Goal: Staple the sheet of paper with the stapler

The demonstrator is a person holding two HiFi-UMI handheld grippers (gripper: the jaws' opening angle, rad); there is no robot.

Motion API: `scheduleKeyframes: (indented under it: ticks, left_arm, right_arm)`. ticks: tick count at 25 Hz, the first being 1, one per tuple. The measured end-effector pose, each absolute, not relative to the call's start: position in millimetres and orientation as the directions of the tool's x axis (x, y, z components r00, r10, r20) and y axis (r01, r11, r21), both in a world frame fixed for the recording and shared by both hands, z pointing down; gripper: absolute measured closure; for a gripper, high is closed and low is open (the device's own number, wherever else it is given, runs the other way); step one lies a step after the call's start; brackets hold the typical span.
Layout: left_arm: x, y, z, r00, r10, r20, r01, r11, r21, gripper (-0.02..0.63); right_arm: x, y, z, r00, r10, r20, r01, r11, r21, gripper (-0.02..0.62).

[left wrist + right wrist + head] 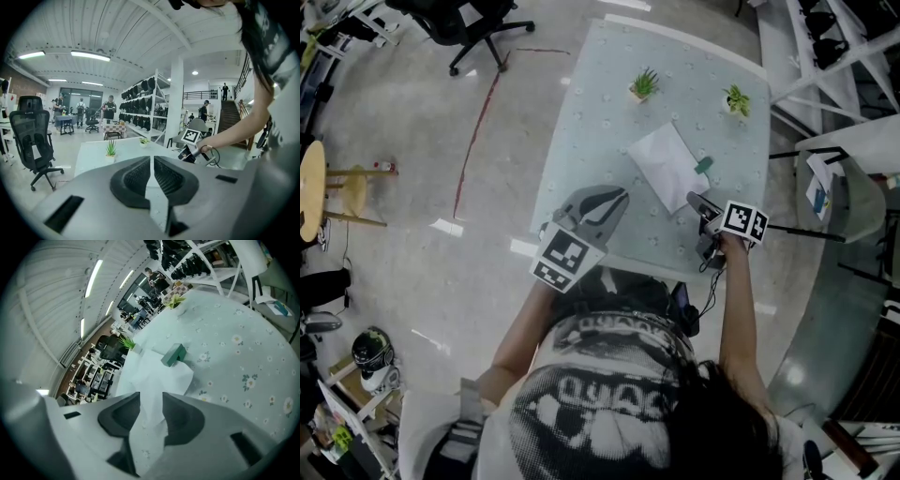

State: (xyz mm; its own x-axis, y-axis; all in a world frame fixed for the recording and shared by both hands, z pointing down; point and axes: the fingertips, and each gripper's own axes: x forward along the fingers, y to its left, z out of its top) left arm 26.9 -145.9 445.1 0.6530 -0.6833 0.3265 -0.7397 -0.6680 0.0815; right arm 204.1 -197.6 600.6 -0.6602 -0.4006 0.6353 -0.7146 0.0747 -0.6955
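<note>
A white sheet of paper (664, 161) lies on the flower-print table (600, 122), with a small green stapler (703, 165) at its right edge. My right gripper (695, 201) hovers just off the sheet's near right corner. Its jaws stand open, and in the right gripper view the paper (150, 373) shows through the gap, with the stapler (173, 355) beyond it and nothing pressed by the pads. My left gripper (615, 196) hangs over the table's near edge, left of the sheet, shut and empty (153, 172).
Two small potted plants (644, 84) (736, 98) stand at the table's far side. White shelving (825, 56) runs along the right, an office chair (469, 23) sits on the floor at the far left, and a wooden stool (314, 187) at the left edge.
</note>
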Motion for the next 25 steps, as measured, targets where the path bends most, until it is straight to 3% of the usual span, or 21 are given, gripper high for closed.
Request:
scheduleKeyframes:
  ticks: [8, 15, 21, 25]
  left_arm:
    - [48.7, -146.0, 446.9, 0.676, -0.664, 0.32, -0.72, -0.688, 0.092, 0.584]
    - [79.8, -149.5, 450.0, 0.7, -0.641, 0.316, -0.696, -0.71, 0.103, 0.584]
    - [102.1, -152.6, 456.8, 0.702, -0.636, 0.322, -0.696, -0.708, 0.118, 0.584]
    - [110.8, -155.1, 463.5, 0.688, -0.645, 0.332, -0.711, -0.692, 0.129, 0.584]
  right_arm:
    - [214.7, -219.4, 583.1, -0.635, -0.412, 0.653, -0.772, 0.306, -0.557, 0.483]
    - [233.0, -247.7, 578.6, -0.562, -0.355, 0.747, -0.749, 0.601, -0.279, 0.556]
    - [228.0, -264.9, 576.6, -0.512, -0.253, 0.821, -0.472, 0.881, -0.022, 0.589]
    - [220.2, -273.5, 581.8, -0.468, -0.192, 0.863, -0.24, 0.967, 0.086, 0.589]
